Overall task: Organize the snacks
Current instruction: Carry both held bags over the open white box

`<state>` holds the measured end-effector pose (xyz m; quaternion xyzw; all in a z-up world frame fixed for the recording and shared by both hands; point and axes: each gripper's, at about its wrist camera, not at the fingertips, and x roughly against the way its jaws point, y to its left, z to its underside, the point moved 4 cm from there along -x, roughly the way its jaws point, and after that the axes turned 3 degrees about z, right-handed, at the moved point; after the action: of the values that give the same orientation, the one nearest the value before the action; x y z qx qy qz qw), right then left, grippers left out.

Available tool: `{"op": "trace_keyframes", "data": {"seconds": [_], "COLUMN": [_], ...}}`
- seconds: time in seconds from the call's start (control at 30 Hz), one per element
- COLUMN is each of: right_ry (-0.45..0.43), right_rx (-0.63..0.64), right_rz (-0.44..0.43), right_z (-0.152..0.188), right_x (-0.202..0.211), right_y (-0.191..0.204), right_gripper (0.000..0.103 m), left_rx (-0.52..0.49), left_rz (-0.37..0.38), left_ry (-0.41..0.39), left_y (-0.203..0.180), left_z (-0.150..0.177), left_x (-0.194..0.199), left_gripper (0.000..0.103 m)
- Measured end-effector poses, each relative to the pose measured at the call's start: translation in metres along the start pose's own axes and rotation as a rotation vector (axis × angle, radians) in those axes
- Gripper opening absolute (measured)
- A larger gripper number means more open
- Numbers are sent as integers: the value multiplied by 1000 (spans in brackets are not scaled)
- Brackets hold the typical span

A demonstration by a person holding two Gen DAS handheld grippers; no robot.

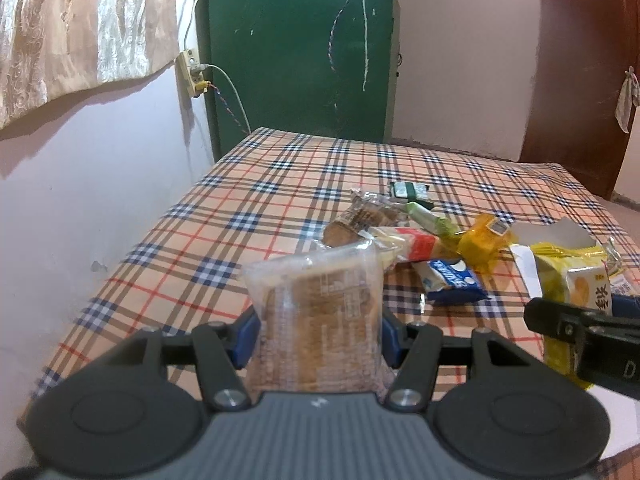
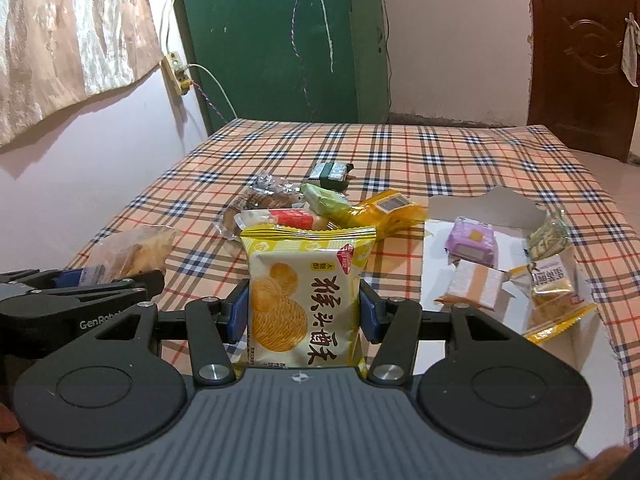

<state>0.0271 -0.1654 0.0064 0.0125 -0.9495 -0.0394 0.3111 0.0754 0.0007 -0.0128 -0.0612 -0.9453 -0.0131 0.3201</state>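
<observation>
- Snacks pile (image 2: 316, 208) lies mid-surface (image 2: 460, 152).
- Left gripper (image 1: 318, 336) fingers clamp a clear biscuit packet (image 1: 320, 312).
- Right gripper (image 2: 304, 312) fingers clamp a yellow chip bag (image 2: 304, 300).

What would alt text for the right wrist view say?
The right gripper holds a yellow chip bag upright above a plaid cloth. Loose snacks lie behind it, and a white box with more packets sits to the right.
</observation>
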Motion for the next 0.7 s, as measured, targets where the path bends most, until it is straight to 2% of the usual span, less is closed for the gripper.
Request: {"op": "trace_keyframes", "data": {"seconds": [0.7], "right_ry": [-40], "right_rx": [-26], "right_rz": [34], "right_z": [4], "right_x": [39], "right_y": [-10], "right_gripper": [66], "left_rx": [-17], "left_rz": [47], "left_ry": [-3], "left_y": [-29], "left_z": [-1], "left_x": [21], "left_gripper": [58]}}
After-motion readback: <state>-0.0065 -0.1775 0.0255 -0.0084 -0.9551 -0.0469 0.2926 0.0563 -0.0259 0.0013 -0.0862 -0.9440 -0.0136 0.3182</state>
